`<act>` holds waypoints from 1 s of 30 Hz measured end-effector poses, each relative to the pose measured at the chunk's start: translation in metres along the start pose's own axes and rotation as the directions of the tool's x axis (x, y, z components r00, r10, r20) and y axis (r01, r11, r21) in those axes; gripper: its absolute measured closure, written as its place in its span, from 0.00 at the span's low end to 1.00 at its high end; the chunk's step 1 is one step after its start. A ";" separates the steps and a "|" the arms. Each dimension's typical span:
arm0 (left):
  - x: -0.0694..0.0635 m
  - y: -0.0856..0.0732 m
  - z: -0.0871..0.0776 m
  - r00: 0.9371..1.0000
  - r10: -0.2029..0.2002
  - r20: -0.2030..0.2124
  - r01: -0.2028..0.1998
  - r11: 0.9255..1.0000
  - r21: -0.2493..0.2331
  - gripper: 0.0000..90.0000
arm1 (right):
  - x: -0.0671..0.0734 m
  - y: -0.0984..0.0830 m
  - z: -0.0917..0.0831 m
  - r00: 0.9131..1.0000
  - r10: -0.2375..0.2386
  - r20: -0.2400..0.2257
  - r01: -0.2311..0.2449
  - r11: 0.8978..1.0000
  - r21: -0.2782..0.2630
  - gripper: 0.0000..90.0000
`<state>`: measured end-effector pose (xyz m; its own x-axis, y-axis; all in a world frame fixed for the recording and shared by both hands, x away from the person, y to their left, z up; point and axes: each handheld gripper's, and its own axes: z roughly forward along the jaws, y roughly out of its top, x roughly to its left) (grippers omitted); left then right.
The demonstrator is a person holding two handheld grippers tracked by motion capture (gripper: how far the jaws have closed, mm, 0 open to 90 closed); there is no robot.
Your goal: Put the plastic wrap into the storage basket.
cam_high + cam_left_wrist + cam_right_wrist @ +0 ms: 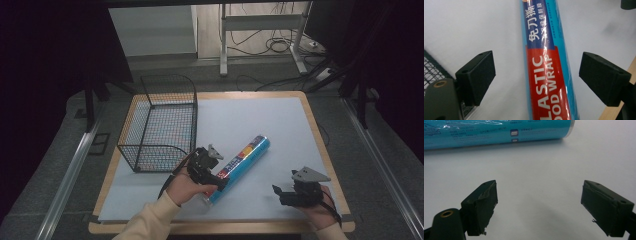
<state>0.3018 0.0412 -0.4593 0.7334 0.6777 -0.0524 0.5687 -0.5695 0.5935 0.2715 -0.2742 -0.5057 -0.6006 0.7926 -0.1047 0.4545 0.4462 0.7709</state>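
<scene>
At the table, the left gripper (537, 75) straddles the near end of the wrap roll (240, 167), jaws wide and clear of it, long axis running diagonally away, while the right gripper (539, 207) waits open, well apart.

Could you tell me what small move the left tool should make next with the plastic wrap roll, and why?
Probably close the left tool on the plastic wrap roll. The roll lies flat on the mat between its open jaws, with a gap at each pad, so nothing grips it yet. The wire basket stands beside it.
</scene>
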 end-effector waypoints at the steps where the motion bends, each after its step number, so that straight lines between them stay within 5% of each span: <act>1: 0.000 0.001 0.001 1.000 -0.001 0.001 0.001 1.000 0.003 0.15 | 0.000 0.000 0.000 1.000 -0.001 -0.001 0.001 1.000 0.001 0.16; 30: -0.008 0.031 0.030 0.999 0.026 0.028 -0.027 0.999 0.043 0.14 | -0.001 -0.001 0.001 1.000 -0.002 0.003 0.002 1.000 0.019 0.16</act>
<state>0.3249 0.0046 -0.4646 0.7581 0.6494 -0.0592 0.5640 -0.6075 0.5593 0.2723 -0.2748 -0.5070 -0.5994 0.7930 -0.1087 0.4655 0.4559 0.7586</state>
